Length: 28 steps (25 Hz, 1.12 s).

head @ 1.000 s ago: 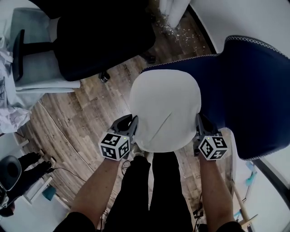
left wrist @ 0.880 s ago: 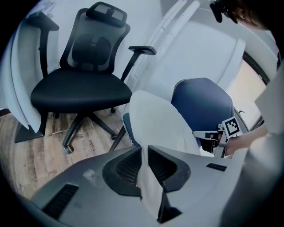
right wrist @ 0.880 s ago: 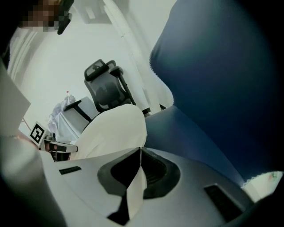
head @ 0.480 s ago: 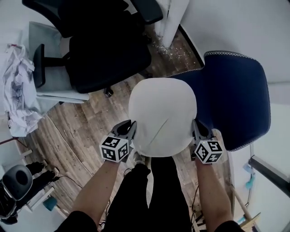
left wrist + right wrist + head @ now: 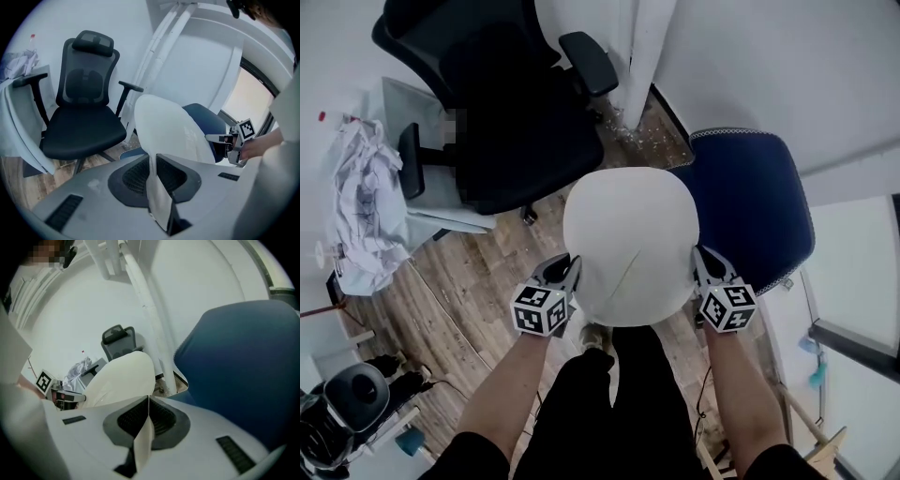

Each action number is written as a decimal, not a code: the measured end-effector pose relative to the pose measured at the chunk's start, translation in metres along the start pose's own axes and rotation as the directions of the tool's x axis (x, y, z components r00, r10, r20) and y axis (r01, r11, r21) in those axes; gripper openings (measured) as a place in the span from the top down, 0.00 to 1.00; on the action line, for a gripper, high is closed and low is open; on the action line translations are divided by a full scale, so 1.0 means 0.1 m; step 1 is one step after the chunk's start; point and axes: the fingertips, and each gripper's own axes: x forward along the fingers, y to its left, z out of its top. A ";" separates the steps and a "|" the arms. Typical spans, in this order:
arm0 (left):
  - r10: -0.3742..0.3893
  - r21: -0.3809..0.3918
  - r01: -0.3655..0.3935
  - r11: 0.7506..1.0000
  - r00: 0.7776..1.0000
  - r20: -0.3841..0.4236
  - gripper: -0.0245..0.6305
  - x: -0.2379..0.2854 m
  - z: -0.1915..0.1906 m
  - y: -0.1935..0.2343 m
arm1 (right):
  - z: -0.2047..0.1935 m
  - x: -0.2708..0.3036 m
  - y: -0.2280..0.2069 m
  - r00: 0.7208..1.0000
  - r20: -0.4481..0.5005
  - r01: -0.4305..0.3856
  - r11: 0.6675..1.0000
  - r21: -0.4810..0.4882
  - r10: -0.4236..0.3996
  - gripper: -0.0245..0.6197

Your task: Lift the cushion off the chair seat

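While each gripper pinches one side of it, the white cushion (image 5: 630,246) hangs in the air between them, above the person's legs and over the near edge of the blue chair (image 5: 755,202). The left gripper (image 5: 565,264) has its jaws closed on a thin fold of the cushion's left edge, and the fabric runs straight between the two pads in the left gripper view. The right gripper (image 5: 701,257) clamps the opposite edge the same way, jaws nearly together on the cloth. In the right gripper view the wooden floor (image 5: 478,272) shows between cushion and blue seat. A black office chair (image 5: 511,122) stands beyond, well apart.
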 end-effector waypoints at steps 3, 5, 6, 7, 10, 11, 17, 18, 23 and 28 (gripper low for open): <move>-0.008 0.017 0.008 1.000 1.000 0.026 0.89 -0.11 0.22 -0.09 | 0.22 -0.12 0.06 0.999 0.033 0.009 1.000 -0.003 -0.009 0.93; -0.011 0.019 0.010 1.000 0.999 0.039 0.89 -0.21 0.35 -0.16 | 0.37 -0.22 0.10 0.999 0.043 0.012 1.000 -0.009 -0.012 0.93; -0.014 0.020 0.013 1.000 0.999 0.046 0.89 -0.26 0.42 -0.20 | 0.44 -0.27 0.13 0.999 0.048 0.014 1.000 -0.012 -0.013 0.93; -0.019 0.024 0.018 1.000 0.998 0.055 0.89 -0.31 0.49 -0.23 | 0.52 -0.32 0.16 0.998 0.056 0.016 1.000 -0.016 -0.015 0.93; -0.032 0.044 0.029 0.999 0.996 0.080 0.89 -0.44 0.73 -0.30 | 0.78 -0.46 0.25 0.996 0.089 0.022 0.999 -0.023 -0.020 0.93; -0.034 0.050 0.030 0.998 0.996 0.088 0.89 -0.48 0.81 -0.32 | 0.86 -0.50 0.27 0.995 0.098 0.023 0.999 -0.025 -0.020 0.93; -0.044 0.064 0.036 0.997 0.989 0.141 0.89 -0.70 1.21 -0.49 | 1.29 -0.70 0.38 0.990 0.141 0.016 0.999 -0.032 -0.011 0.93; -0.044 0.065 0.035 0.997 0.988 0.149 0.89 -0.74 1.26 -0.50 | 1.36 -0.72 0.41 0.989 0.149 0.016 0.999 -0.038 -0.010 0.93; -0.068 0.111 0.049 0.993 0.983 0.173 0.89 -0.92 1.52 -0.62 | 1.70 -0.88 0.51 0.981 0.195 0.020 0.998 -0.060 -0.008 0.93; -0.090 0.168 0.055 0.984 0.973 0.213 0.89 -1.08 1.87 -0.73 | 2.04 -1.02 0.58 0.971 0.238 0.016 0.996 -0.088 0.005 0.93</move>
